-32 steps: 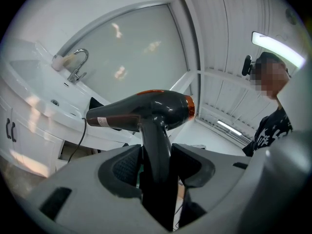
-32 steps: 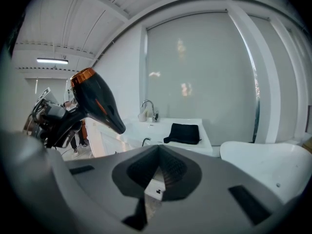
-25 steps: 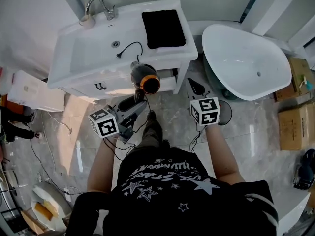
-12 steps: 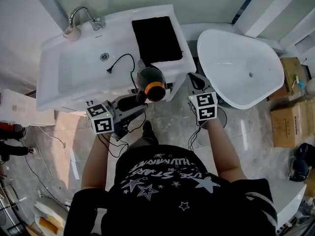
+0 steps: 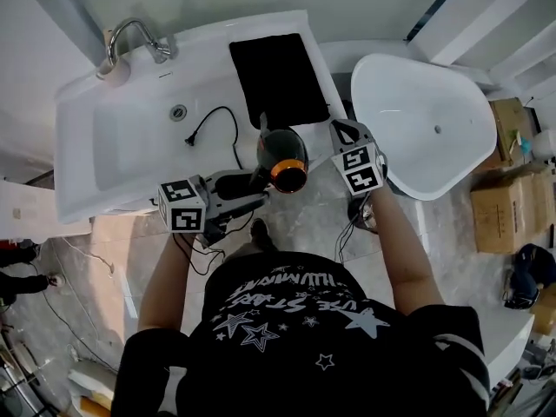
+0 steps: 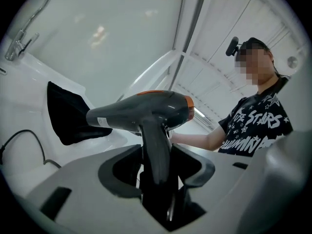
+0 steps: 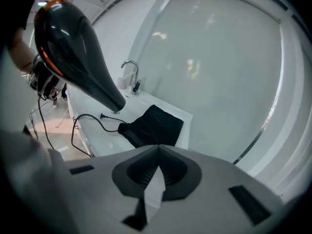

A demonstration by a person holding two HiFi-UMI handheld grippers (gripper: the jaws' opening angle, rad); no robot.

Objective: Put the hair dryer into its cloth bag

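The dark grey hair dryer with an orange ring at its rear (image 5: 282, 155) (image 6: 146, 111) (image 7: 73, 48) is up in the air over the front right edge of the white desk with a moulded washbasin (image 5: 130, 137). It is not in its bag. The left gripper (image 5: 259, 196) (image 6: 156, 165) has its fingers grasping the dryer's handle on both sides, so the barrel stands above them with its nozzle aimed toward the flat black cloth bag (image 5: 278, 76) (image 6: 68, 113) (image 7: 153, 126). The bag lies on the right part of the desk, beside the basin. The dryer's black power cord (image 5: 213, 120) (image 7: 87, 118) curls on the desk left of the bag, plug end lying loose. The right gripper (image 5: 341, 129) (image 7: 157, 152) hovers just right of the dryer, its fingers clenched together with nothing between them and pointing toward the bag. A chrome tap (image 5: 130, 37) stands at the desk's far left corner, and a white bathtub (image 5: 426, 120) sits to the right.
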